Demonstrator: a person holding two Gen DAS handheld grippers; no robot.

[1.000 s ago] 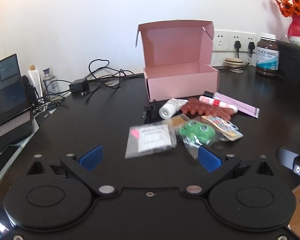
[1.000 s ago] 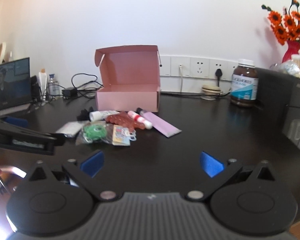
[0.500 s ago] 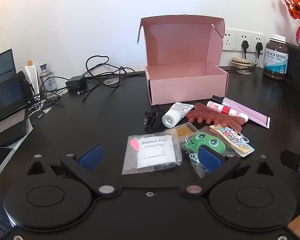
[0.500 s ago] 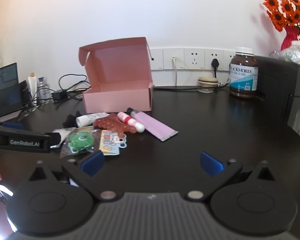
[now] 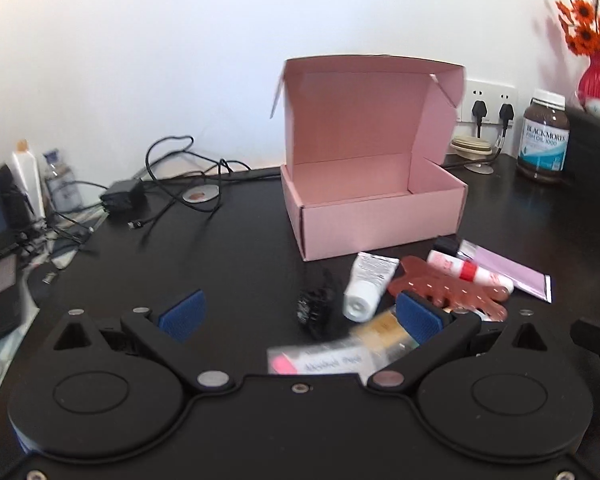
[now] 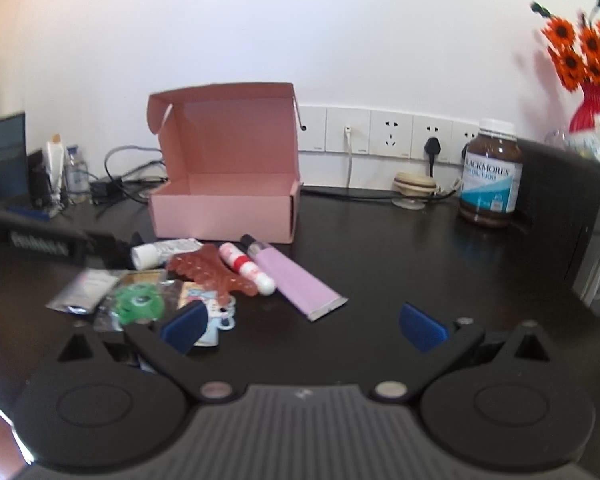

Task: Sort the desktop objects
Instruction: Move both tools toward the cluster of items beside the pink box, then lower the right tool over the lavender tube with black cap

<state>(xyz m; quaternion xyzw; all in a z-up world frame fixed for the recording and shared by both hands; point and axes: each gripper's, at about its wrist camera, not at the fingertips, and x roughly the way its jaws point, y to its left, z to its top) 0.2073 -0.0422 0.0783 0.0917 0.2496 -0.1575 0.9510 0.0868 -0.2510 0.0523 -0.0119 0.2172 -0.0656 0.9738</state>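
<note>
An open pink box (image 5: 374, 200) (image 6: 224, 196) stands on the black desk. In front of it lies a pile: a white tube (image 5: 368, 286) (image 6: 162, 250), a reddish-brown comb (image 5: 452, 294) (image 6: 210, 272), a red-and-white stick (image 5: 470, 272) (image 6: 248, 268), a lilac packet (image 5: 508, 274) (image 6: 298, 282), a black clip (image 5: 314, 310), an alcohol pad sachet (image 5: 320, 362) (image 6: 82, 290) and a green frog toy (image 6: 138, 304). My left gripper (image 5: 300, 316) hangs open just over the sachet and clip. My right gripper (image 6: 304, 326) is open, near the lilac packet's front end.
A brown supplement jar (image 5: 544, 140) (image 6: 490, 174), a red vase of orange flowers (image 6: 588, 72) and a black unit (image 6: 588, 216) stand at the right. Cables and a charger (image 5: 126, 196), small bottles (image 5: 60, 182) and a laptop screen (image 6: 2, 152) crowd the left. Wall sockets (image 6: 388, 132) run behind.
Both grippers have moved forward toward the pile. The sachet and frog toy have slid under the left gripper's front; the right gripper now reaches the sticker and lilac packet.
</note>
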